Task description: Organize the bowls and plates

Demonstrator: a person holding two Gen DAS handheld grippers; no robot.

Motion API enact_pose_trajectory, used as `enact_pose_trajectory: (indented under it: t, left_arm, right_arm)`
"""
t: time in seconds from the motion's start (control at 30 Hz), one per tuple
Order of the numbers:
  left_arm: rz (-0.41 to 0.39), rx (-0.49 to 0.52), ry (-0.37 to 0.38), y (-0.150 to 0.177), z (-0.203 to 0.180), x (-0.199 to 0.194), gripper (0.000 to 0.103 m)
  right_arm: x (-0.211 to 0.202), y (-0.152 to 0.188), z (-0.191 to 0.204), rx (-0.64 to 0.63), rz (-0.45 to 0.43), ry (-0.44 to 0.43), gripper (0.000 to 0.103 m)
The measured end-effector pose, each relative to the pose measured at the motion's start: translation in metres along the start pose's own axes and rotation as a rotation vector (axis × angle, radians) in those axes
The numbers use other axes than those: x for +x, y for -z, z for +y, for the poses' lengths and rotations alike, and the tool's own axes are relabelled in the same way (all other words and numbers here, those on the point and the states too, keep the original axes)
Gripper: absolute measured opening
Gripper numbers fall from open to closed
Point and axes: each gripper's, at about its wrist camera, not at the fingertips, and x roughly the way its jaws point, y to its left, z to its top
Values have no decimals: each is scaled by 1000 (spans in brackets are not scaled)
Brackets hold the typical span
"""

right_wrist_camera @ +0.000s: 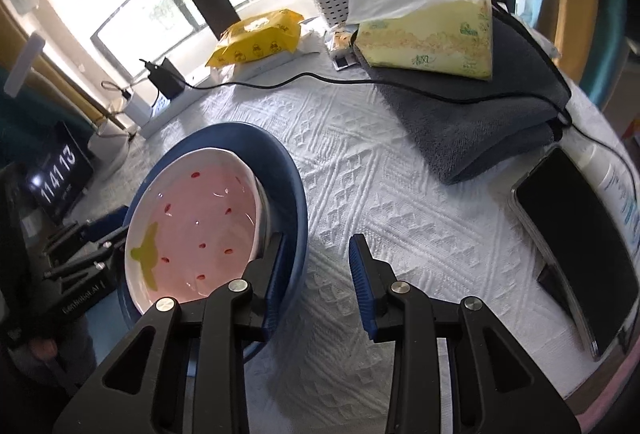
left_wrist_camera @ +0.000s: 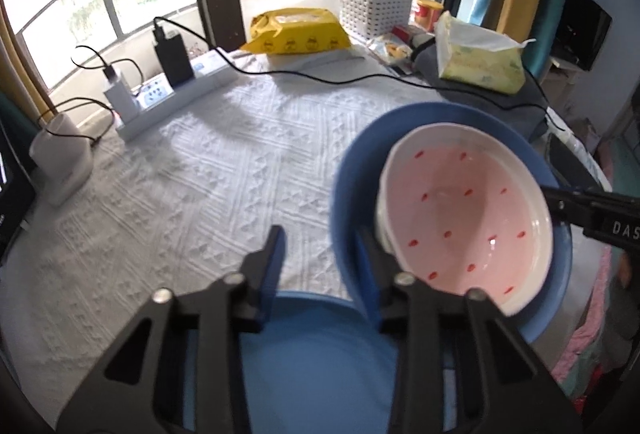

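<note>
A pink bowl (left_wrist_camera: 466,212) with red dots and a white rim sits inside a larger blue bowl (left_wrist_camera: 362,158) on the white tablecloth. The same pair shows in the right wrist view, the pink bowl (right_wrist_camera: 200,222) inside the blue bowl (right_wrist_camera: 286,170). A blue plate (left_wrist_camera: 320,358) lies under my left gripper. My left gripper (left_wrist_camera: 322,248) is open and empty, its right finger close to the blue bowl's near rim. My right gripper (right_wrist_camera: 316,254) is open and empty, its left finger next to the blue bowl's edge.
A power strip with chargers (left_wrist_camera: 168,90), a yellow wipes pack (left_wrist_camera: 296,32), a white basket (left_wrist_camera: 374,4) and a tissue pack (left_wrist_camera: 478,58) on a grey towel (right_wrist_camera: 476,114) line the far side. A phone (right_wrist_camera: 576,234) and a clock (right_wrist_camera: 58,174) stand at the edges.
</note>
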Motion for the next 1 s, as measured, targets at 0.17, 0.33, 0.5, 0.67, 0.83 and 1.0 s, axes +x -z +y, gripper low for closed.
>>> enact_pose_trajectory:
  t: [0.17,0.33,0.5,0.67,0.83,1.0]
  left_arm:
    - [-13,-3,22,1,-8,-3,10]
    - [-12,-62,85,0,-1,-4,9]
    - [-19,-66,85,0,-2,-5,9]
    - [-20,-59,80,1,-3,-7,8]
    - [-15,-58,87,2,-4,-8,8]
    - [-20,-52,91,3,-7,-10,8]
  right_arm:
    - [-1,4,-2,50,-26,-56,13]
    - [-2,7,3,61,-52,-47,11]
    - [-3,8,5,68,-60,-32,11]
    - [-5,9,5,81,-60,-30,11]
    - [-6,9,5,89,-58,-21,11]
    - [-11,10,6,85,-64,-5,11]
